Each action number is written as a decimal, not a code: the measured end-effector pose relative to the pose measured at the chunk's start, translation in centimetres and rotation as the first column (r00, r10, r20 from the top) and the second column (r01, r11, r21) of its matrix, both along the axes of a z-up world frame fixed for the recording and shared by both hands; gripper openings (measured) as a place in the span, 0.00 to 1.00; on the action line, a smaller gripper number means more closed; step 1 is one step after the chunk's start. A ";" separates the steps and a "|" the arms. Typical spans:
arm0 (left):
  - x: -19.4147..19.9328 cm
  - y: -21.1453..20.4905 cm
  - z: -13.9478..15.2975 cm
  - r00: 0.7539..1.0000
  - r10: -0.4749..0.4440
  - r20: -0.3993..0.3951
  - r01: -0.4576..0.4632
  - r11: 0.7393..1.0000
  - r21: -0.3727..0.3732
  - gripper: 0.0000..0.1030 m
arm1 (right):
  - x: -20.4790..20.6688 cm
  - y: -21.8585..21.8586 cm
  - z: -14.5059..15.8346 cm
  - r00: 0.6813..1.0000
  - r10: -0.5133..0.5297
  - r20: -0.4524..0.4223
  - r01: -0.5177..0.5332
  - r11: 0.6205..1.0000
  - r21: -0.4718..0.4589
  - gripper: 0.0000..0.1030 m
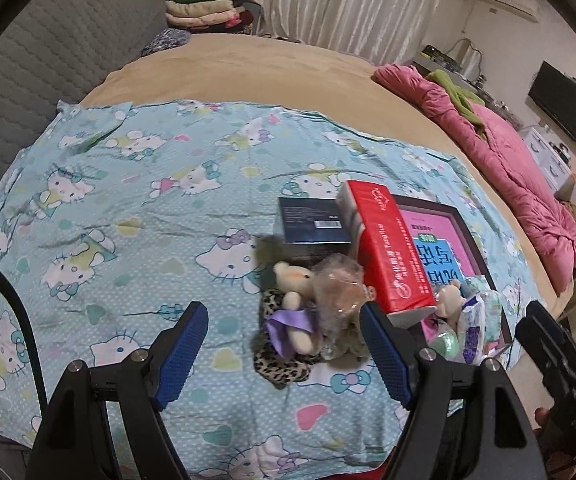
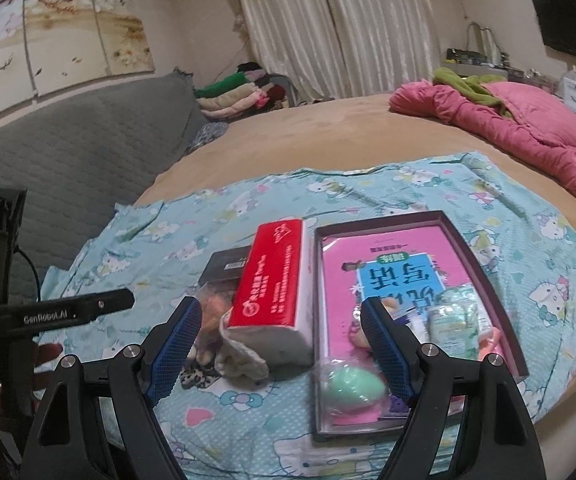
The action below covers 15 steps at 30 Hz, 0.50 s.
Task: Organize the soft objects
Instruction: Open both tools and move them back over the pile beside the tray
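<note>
On the bed's cartoon-print cloth (image 1: 128,208), both tongs gape wide, empty. The plush bear (image 1: 294,292) lies between the left gripper's (image 1: 284,354) tips; the tray (image 2: 484,280), collecting softies, sits ahead of the right gripper (image 2: 284,350).

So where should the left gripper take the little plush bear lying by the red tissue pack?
Probably across the plush bear's torso, coming straight down from above. It lies on the leopard-print fabric with crinkly plastic against its right side, so the open left gripper should close just below the head, clear of the wrap.
</note>
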State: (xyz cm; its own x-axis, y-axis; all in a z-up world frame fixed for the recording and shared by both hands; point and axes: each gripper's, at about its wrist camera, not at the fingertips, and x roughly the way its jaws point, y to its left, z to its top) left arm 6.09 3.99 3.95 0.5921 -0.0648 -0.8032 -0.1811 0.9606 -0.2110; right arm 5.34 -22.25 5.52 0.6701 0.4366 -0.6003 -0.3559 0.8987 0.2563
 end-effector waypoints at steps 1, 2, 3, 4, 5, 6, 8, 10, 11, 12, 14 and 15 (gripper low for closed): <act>0.0 0.2 -0.2 1.000 0.002 -0.001 -0.002 1.000 -0.003 0.75 | -0.1 0.3 -0.1 1.000 0.009 -0.002 -0.009 1.000 -0.005 0.80; -0.1 0.4 -0.3 1.000 0.003 -0.002 -0.003 1.000 -0.006 0.75 | -0.2 0.7 -0.3 1.000 0.016 -0.004 -0.016 1.000 -0.013 0.80; -0.1 0.4 -0.4 1.000 0.002 -0.002 -0.002 1.000 -0.008 0.75 | -0.2 1.1 -0.4 1.000 0.023 -0.005 -0.023 1.000 -0.019 0.80; -0.1 0.5 -0.6 1.000 -0.001 -0.002 0.001 1.000 -0.012 0.75 | -0.3 1.4 -0.6 0.999 0.031 -0.007 -0.031 0.999 -0.026 0.80; -0.1 0.5 -0.7 1.000 -0.006 -0.001 0.006 1.000 -0.017 0.75 | -0.3 1.8 -0.9 0.999 0.037 -0.010 -0.038 0.999 -0.037 0.80; 0.0 0.4 -0.9 1.000 -0.014 0.001 0.014 1.000 -0.021 0.75 | -0.4 2.1 -1.2 0.999 0.042 -0.013 -0.043 0.998 -0.043 0.80; 0.1 0.1 -1.2 1.000 -0.028 0.004 0.028 0.999 -0.026 0.75 | -0.3 2.7 -1.8 0.998 0.051 -0.025 -0.052 0.997 -0.058 0.80; 0.4 -0.2 -1.7 0.999 -0.044 0.001 0.044 0.999 -0.030 0.75 | -0.3 3.4 -2.6 0.998 0.059 -0.037 -0.062 0.995 -0.074 0.80; 0.6 -0.4 -2.1 0.999 -0.051 -0.008 0.051 0.998 -0.038 0.75 | -0.2 3.7 -3.1 0.997 0.064 -0.049 -0.068 0.994 -0.084 0.80; 0.7 -0.5 -2.3 0.998 -0.056 -0.010 0.055 0.997 -0.044 0.75 | -0.1 4.0 -3.6 0.996 0.071 -0.061 -0.076 0.993 -0.088 0.80; 0.9 -0.7 -2.9 0.998 -0.064 -0.017 0.063 0.997 -0.046 0.75 | 0.1 4.4 -4.3 0.994 0.078 -0.071 -0.085 0.991 -0.104 0.80; 1.0 -0.8 -3.2 0.997 -0.070 -0.021 0.069 0.997 -0.044 0.76 | 0.1 4.7 -4.6 0.994 0.084 -0.076 -0.092 0.989 -0.113 0.80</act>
